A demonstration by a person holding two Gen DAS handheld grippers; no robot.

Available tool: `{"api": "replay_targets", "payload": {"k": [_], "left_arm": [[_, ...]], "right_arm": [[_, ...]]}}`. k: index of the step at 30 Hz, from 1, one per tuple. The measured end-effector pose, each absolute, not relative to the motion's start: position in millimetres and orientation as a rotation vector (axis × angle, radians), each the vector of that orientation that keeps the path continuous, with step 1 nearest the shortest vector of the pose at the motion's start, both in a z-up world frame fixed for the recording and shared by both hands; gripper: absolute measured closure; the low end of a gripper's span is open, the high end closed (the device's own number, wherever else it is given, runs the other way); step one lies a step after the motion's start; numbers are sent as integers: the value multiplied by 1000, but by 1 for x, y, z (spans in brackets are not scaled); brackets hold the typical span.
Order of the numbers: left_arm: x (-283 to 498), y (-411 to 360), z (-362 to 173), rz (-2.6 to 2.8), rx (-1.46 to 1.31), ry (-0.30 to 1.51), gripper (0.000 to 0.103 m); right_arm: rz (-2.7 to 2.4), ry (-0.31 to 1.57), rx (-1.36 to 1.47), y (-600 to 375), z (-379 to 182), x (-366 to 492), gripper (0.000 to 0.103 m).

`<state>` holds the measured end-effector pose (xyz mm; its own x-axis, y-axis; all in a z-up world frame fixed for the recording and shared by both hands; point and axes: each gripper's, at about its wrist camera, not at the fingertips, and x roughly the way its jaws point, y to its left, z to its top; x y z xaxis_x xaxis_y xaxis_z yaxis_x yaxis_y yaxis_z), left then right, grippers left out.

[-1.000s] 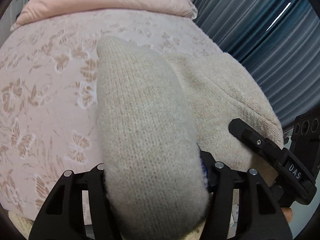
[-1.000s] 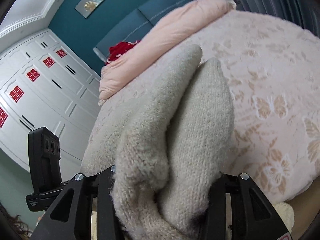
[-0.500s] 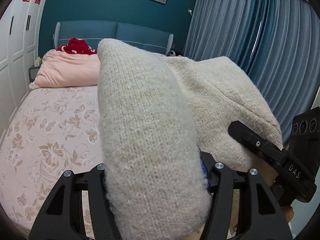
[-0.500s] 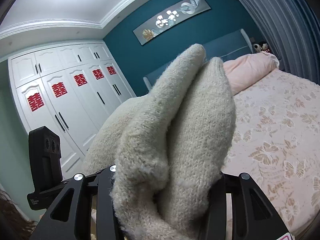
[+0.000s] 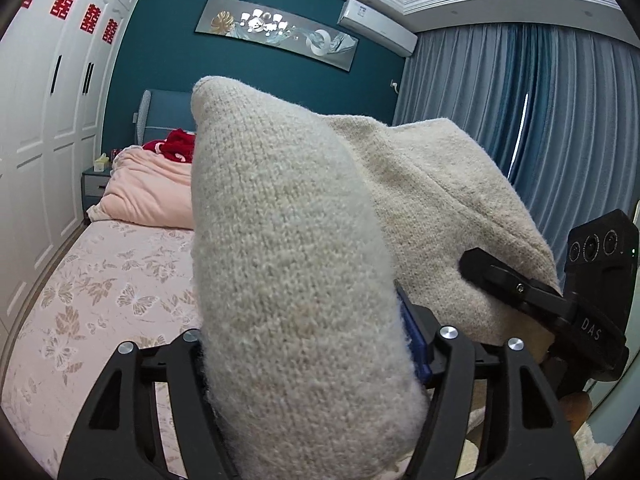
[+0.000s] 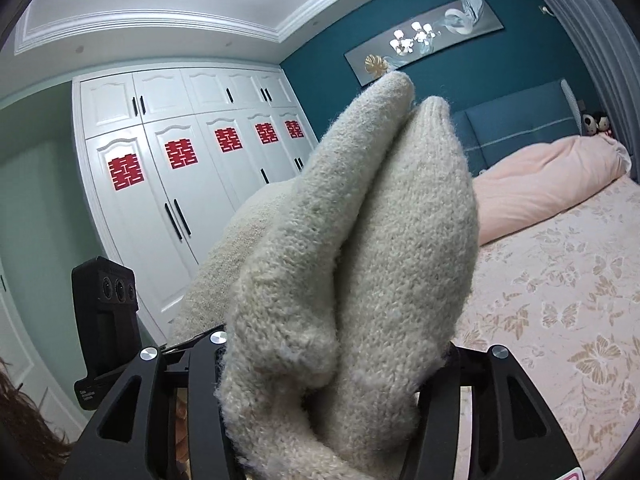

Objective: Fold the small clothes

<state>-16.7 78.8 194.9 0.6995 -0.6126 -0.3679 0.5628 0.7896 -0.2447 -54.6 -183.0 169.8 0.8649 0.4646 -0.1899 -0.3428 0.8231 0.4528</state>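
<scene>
Left wrist view: cream knit garment (image 5: 288,264) bunched between the left gripper (image 5: 312,360) fingers, filling the gap; jaws opening, fabric still wedged there, held above the floral bed (image 5: 100,300). The right gripper (image 5: 520,296) pokes in from the right.

Right wrist view: right gripper (image 6: 340,380) jaws opening, two folds of the garment between them. White wardrobe (image 6: 180,184) behind.

A pink quilt (image 5: 148,196) lies on the butterfly-patterned bed (image 5: 100,292) beside white wardrobes (image 6: 180,168).

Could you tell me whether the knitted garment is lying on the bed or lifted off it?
Lifted: the knitted garment bunches between both tools, whose jaws are opening, above the bed.
</scene>
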Motion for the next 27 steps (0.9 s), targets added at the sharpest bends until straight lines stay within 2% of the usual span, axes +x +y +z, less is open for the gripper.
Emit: {"api": "replay_targets", "payload": {"k": [3, 5, 6, 7, 8, 10, 12, 13, 14, 15, 17, 20, 23, 24, 25, 27], "left_arm": [[21, 83, 135, -629, -112, 550, 28], [49, 85, 65, -597, -117, 654, 21], [60, 89, 23, -553, -120, 730, 21], [67, 93, -15, -481, -113, 833, 23], [68, 99, -47, -417, -105, 934, 29], [57, 113, -82, -405, -163, 1019, 30], [44, 122, -86, -400, -194, 991, 27], [43, 125, -85, -404, -197, 973, 21], [40, 126, -82, -405, -202, 955, 14], [40, 126, -78, -404, -211, 937, 12], [50, 126, -77, -417, -246, 931, 8], [80, 123, -93, -411, -332, 1005, 6], [107, 129, -122, -364, -457, 1097, 6], [114, 132, -130, -348, -493, 1112, 6], [117, 133, -138, -357, -530, 1124, 6], [125, 135, -151, -364, -582, 1159, 9]], "right_arm": [[357, 433, 467, -180, 99, -16, 41], [255, 577, 499, -181, 30, 9, 38], [185, 681, 517, -186, -13, 18, 38], [115, 792, 532, -192, -51, 22, 48], [64, 883, 552, -200, -82, 19, 60], [37, 940, 645, -216, -115, -2, 58], [34, 927, 693, -228, -121, -18, 45], [42, 930, 696, -231, -120, -18, 39], [48, 931, 690, -232, -118, -16, 36], [57, 926, 686, -233, -117, -11, 35], [90, 919, 705, -231, -115, 5, 22], [121, 972, 734, -219, -131, 37, 19], [120, 1101, 721, -204, -165, 75, 18], [127, 1134, 741, -200, -178, 83, 15], [135, 1141, 772, -197, -186, 88, 6], [197, 1108, 828, -192, -189, 95, 20]]}}
